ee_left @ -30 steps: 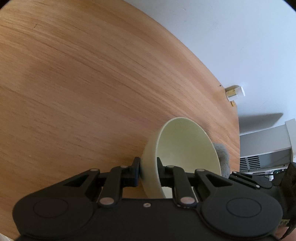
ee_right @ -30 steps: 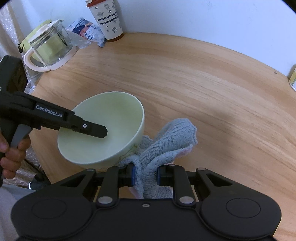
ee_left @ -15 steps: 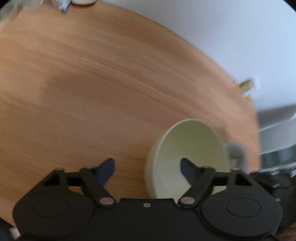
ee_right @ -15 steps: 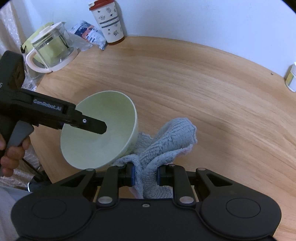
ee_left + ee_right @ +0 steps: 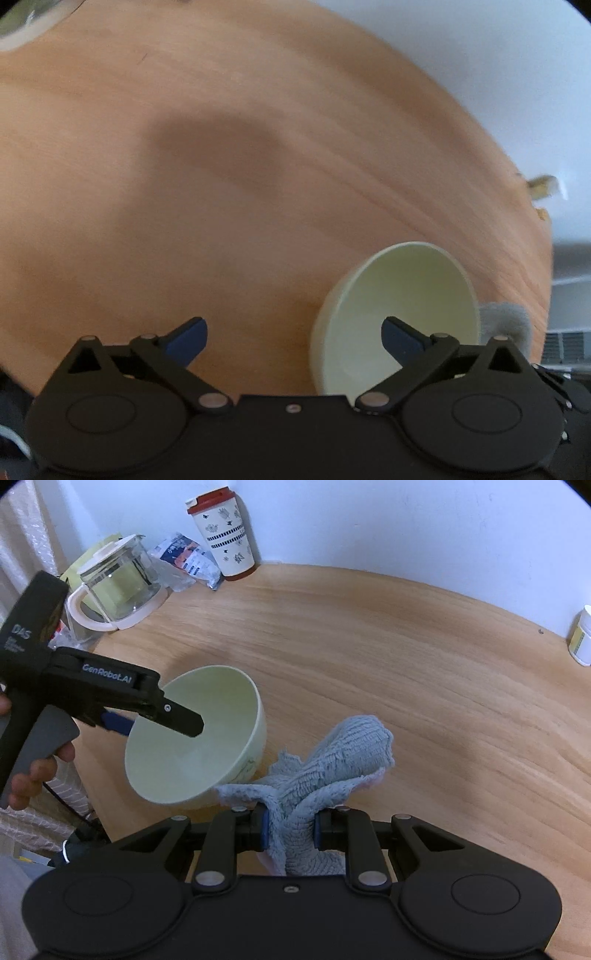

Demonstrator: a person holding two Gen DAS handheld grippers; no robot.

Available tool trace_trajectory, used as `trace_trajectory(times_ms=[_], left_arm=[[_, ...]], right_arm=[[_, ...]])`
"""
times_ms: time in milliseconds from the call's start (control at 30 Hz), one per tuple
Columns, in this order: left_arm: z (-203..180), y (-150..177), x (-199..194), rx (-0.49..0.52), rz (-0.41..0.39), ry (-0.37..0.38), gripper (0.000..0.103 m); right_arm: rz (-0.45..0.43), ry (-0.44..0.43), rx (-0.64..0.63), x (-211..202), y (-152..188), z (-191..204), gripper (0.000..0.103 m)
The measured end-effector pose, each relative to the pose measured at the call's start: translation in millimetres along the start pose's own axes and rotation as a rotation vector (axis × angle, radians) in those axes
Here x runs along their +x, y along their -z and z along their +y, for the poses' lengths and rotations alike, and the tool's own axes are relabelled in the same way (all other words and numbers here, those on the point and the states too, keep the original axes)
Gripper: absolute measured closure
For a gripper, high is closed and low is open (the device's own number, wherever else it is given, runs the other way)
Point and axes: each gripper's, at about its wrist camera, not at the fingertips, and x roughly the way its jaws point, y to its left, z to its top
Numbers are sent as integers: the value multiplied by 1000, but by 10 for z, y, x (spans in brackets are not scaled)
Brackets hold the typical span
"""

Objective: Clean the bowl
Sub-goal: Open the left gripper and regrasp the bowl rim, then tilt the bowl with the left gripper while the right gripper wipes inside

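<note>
In the left wrist view, the left gripper is standing with its two blue-tipped fingers wide apart and is not gripping anything. The pale green bowl is sitting tilted on the wooden table, with its opening facing toward the camera; the right fingertip is showing in front of the inside of the bowl, while the left fingertip is standing outside the bowl over bare wood. A bit of the grey cloth is peeking out just behind the right edge of the bowl. This view is a little blurred. In the right wrist view, the right gripper is clamping the grey cloth between its fingers, and the cloth is standing up in a bundle just beside the bowl, touching its lower side. The left gripper is reaching in from the left, one finger lying over the bowl's opening. Near the wall are standing a glass kettle, a patterned cup with a red lid, some plastic packets and, on the far right, a small white jar.
</note>
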Motion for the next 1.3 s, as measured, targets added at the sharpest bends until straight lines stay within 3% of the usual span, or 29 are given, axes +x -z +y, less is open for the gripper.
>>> trace_trajectory(times_ms=[200,300,367,500,567,633,667,767,833,967,1100,1300], left_arm=[[-103,143,-103,83,-171,-104,1],[-158,173,-95,134,-189,-127,1],[-146,186,-113,146,-201,-104,1],[-45,178,-149,93,-202,13,5],[-50,163,-184,85,-217,23,11],[-77,161,-171,89,-208,11,35],[-89,153,-153,96,-200,4,42],[-116,142,-128,100,-162,-13,52],[-108,182,-174,79,-163,5,64],[-94,198,-139,79,-134,-4,65],[-60,202,-132,77,-122,15,74],[-116,160,-141,139,-106,6,77]], right_arm=[[-5,-28,-36,-19,-5,-1,78],[1,-39,-49,-23,9,-17,78],[4,-45,-50,-22,15,-36,78],[7,-56,-52,-15,26,-59,77],[9,-68,-54,-10,31,-74,77],[4,-72,-60,-18,30,-84,77],[2,-76,-62,-23,28,-90,77],[-1,-82,-73,-36,31,-93,77],[-3,-79,-79,-45,31,-98,77],[-6,-93,-68,-69,38,-156,77],[-19,-94,-72,-72,27,-173,77],[-9,-69,-193,-54,8,-114,77]])
